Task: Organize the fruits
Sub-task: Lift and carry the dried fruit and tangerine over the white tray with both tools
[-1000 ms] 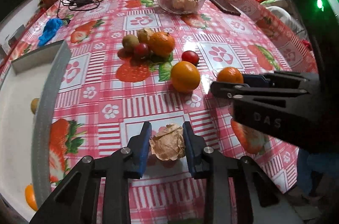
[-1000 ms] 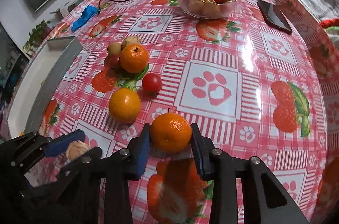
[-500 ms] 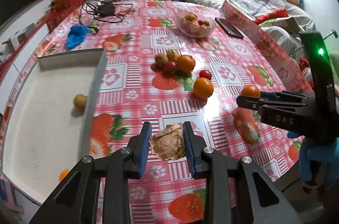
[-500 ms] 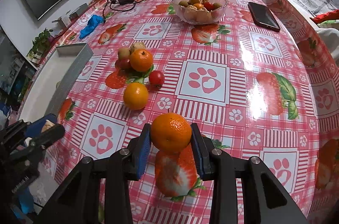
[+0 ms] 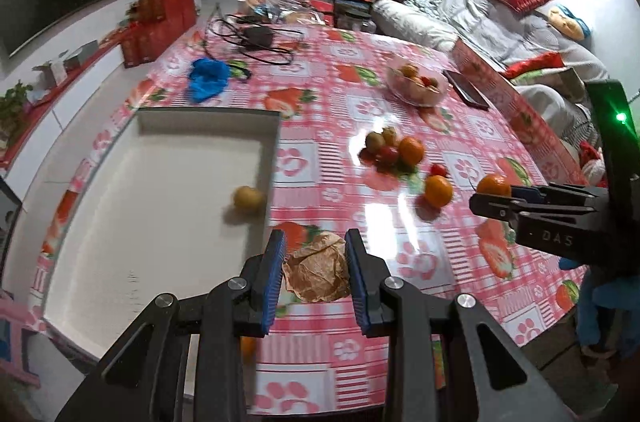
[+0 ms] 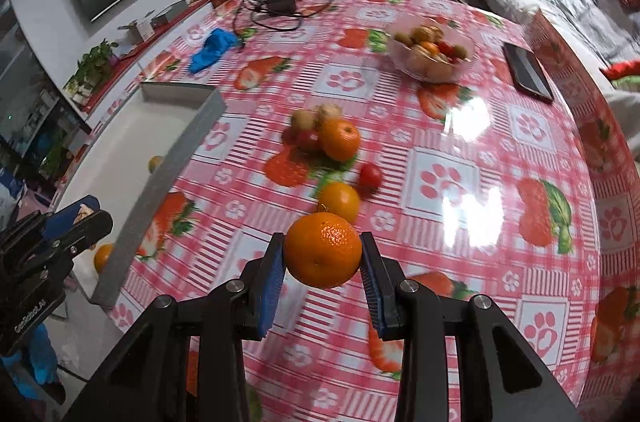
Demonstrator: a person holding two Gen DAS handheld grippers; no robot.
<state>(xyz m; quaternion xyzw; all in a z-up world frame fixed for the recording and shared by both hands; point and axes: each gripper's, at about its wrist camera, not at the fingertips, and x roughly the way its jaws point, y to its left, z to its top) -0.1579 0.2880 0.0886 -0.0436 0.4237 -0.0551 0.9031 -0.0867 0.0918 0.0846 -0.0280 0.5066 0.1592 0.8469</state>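
My left gripper (image 5: 315,242) is shut on a brown papery fruit (image 5: 316,272), held above the table near the right wall of the white tray (image 5: 140,202). A yellow-brown fruit (image 5: 248,199) lies in the tray, and an orange (image 6: 103,256) sits near its front end. My right gripper (image 6: 322,242) is shut on an orange mandarin (image 6: 322,254), lifted off the tablecloth. On the cloth beyond it lie a loose orange (image 6: 339,201), a small red fruit (image 6: 370,175) and a cluster of fruits around another orange (image 6: 340,138). The left gripper (image 6: 86,218) shows at the left edge.
A glass bowl (image 6: 464,58) of mixed fruit stands at the back, with a dark phone (image 6: 528,70) to its right. A blue cloth (image 5: 208,78) and a charger with cables (image 5: 258,36) lie at the far left. The table's edge runs close below both grippers.
Both grippers have risen from the table, each still gripping its fruit. The left one has swung left, so the tray now fills more of its view.
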